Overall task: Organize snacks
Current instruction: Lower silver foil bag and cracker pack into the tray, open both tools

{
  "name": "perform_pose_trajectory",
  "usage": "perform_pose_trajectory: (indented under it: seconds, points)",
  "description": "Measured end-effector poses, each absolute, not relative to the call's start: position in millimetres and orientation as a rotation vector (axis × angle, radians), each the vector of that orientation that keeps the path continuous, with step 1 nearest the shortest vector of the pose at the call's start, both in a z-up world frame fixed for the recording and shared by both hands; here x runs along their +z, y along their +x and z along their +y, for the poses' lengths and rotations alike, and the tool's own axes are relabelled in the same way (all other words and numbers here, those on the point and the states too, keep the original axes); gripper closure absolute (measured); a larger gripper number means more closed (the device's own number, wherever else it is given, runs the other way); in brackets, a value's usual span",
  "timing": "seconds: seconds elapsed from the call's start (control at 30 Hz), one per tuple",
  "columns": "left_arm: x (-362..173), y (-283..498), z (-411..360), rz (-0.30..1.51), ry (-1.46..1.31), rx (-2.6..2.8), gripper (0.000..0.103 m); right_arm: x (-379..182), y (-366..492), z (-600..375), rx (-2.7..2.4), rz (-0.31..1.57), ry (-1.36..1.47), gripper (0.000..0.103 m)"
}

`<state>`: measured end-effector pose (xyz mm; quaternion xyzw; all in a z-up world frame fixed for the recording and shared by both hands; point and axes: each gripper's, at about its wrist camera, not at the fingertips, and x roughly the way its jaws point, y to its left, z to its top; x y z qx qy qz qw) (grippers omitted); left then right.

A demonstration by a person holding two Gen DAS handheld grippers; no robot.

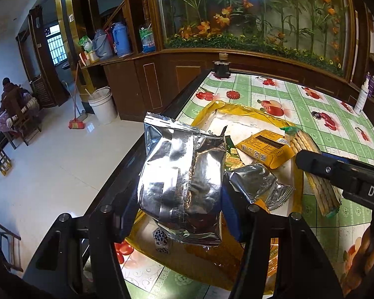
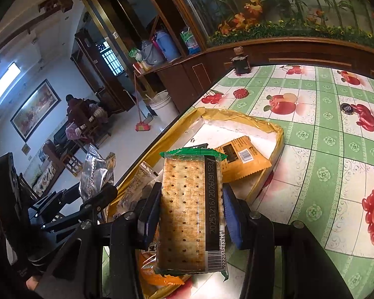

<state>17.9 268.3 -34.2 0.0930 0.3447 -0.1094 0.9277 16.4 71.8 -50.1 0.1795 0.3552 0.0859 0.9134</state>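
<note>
Left claw (image 1: pixel 179 199) pinches a foil bag (image 1: pixel 182 184), held up over the near end of the yellow tray (image 1: pixel 212 109). Right claw (image 2: pixel 189 214) clamps a cracker pack (image 2: pixel 189 211) by its long edges, above the tray's near right rim. Both look set for drop-off: lower each before opening, foil bag beside the small foil packet (image 1: pixel 259 186), crackers clear of the yellow box (image 1: pixel 264 149) further in, worktop (image 1: pixel 336 129) beyond.

a green-checked fruit-print tablecloth (image 1: pixel 299 94) covers the table; a dark corked bottle (image 1: pixel 221 66) stands at its far edge, a red cap (image 1: pixel 233 95) nearby; on the floor, a white bucket (image 1: pixel 102 104) beside a red broom (image 1: pixel 76 124); blue thermos (image 1: pixel 121 38) on the wooden sideboard; a seated person (image 1: pixel 10 99) far off.
</note>
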Motion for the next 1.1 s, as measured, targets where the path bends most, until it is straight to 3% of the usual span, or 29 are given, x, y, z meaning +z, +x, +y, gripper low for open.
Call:
perform_pose_trajectory:
  seconds: [1.1]
  points:
    - [-64.5,46.0,257.6,0.782,0.204,-0.225,0.044,-73.7,101.3,79.8,0.096,0.803,0.219,0.056]
